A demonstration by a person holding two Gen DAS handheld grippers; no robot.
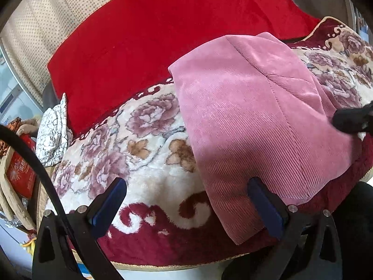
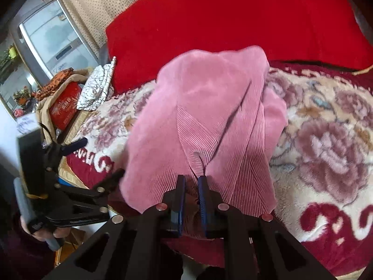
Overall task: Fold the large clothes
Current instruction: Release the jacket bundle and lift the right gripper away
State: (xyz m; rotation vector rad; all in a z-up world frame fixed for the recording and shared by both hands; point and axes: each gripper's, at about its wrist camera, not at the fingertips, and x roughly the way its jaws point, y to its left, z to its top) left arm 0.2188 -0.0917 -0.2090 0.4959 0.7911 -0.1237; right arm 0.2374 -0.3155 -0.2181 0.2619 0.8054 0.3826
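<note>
Pink corduroy garment (image 2: 205,121) lying partly folded on the flowered blanket (image 2: 326,140), red cushion (image 2: 233,18) at twelve o'clock. Pinched at its near edge, six o'clock, by the right gripper (image 2: 191,182); left gripper (image 1: 186,200) spread wide, empty, at eight o'clock. Probably midway, with more folds left.

Floral blanket (image 1: 149,182), red cushion (image 1: 163,35), crackle-print cloth (image 1: 52,137), red box (image 2: 64,107).

Pink corduroy garment (image 1: 251,116) on cream floral blanket (image 1: 149,140) (maroon border), red cover (image 1: 163,35) behind

Pink corduroy garment (image 1: 251,116), folded, on floral blanket (image 1: 144,140)
</note>
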